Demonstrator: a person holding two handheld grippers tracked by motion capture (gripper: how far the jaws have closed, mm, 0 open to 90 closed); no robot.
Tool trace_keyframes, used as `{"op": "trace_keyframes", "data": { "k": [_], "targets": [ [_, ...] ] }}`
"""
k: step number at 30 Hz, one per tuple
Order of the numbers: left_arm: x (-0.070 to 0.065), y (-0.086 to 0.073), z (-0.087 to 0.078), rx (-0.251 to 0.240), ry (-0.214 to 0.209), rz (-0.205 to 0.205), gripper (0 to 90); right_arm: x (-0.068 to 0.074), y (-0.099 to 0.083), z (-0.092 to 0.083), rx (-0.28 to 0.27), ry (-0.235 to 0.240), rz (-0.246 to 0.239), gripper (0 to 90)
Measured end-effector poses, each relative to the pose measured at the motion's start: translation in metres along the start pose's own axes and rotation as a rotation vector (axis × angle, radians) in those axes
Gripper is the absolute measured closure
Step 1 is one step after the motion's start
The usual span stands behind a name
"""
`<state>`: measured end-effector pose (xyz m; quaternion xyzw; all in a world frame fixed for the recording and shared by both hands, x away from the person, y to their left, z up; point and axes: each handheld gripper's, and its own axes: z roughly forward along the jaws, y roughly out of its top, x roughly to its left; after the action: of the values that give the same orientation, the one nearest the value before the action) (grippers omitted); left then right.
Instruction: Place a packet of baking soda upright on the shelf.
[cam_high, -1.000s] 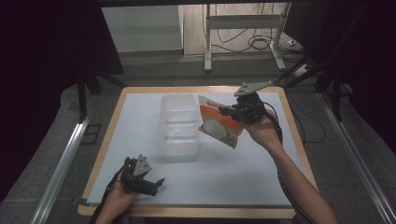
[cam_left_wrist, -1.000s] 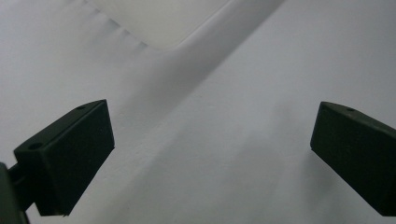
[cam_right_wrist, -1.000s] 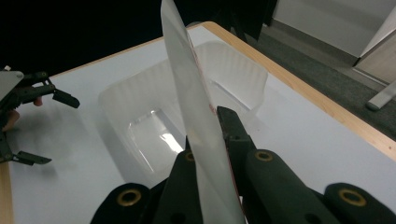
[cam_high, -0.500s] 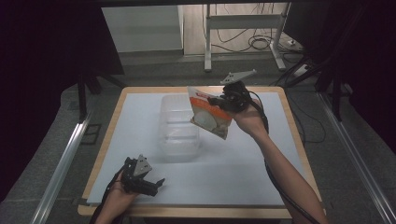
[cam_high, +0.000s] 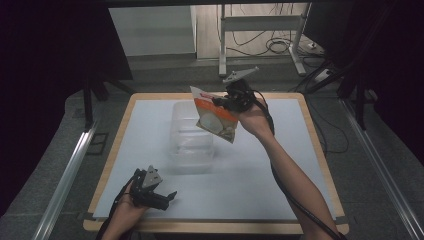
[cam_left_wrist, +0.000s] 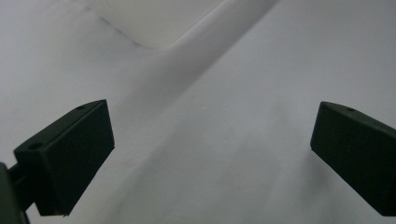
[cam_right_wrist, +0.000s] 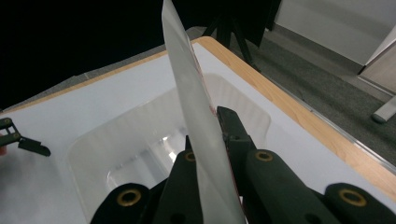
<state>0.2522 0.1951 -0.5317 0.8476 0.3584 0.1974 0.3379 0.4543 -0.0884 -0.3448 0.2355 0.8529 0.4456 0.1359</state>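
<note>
Above the far middle of the table: the right gripper (cam_high: 231, 100) was held up in the air, its jaws clamped on a packet (cam_high: 215, 119).
Right arm: the forearm (cam_high: 290, 175) reached from the near right edge up and toward the far side, hand (cam_high: 254, 120) raised at the end of it, the grey plate on top of the gripper tilted up.
Packet: orange and white, hanging tilted from the jaws, its lower corner pointing down to the right, over the right rim of a clear plastic tub (cam_high: 192, 135); seen edge-on between the two jaws (cam_right_wrist: 205, 130) in the right gripper view.
Tub: it sat on the white table (cam_high: 250, 180) at the far middle, open side up, nothing visible in it (cam_right_wrist: 140, 140).
Near left corner: the left gripper (cam_high: 167, 196) lay low at the table's near edge, held in the left hand (cam_high: 131, 205), pointing right.
Left claw: jaws well apart, with bare white tabletop (cam_left_wrist: 233, 154) between them in the left gripper view.
Spacing: the two grippers were well apart, the tub between them.
</note>
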Motion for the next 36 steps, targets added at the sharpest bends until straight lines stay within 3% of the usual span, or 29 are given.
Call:
{"op": "trace_keyframes", "data": {
  "k": [12,26,36],
  "targets": [
    [0.002,-0.001,0.000,-0.014,-0.065,-0.036,0.0,0.003,0.024,0.033,0.011,0.018,-0.028,87.6],
    [0.000,-0.001,0.000,-0.007,-0.074,-0.019,0.0,0.009,0.040,0.073,0.021,0.031,-0.050,87.5],
    [0.000,-0.001,0.000,-0.008,-0.076,-0.019,0.0,0.015,0.043,0.080,0.018,0.058,-0.057,87.4]
  ]
}}
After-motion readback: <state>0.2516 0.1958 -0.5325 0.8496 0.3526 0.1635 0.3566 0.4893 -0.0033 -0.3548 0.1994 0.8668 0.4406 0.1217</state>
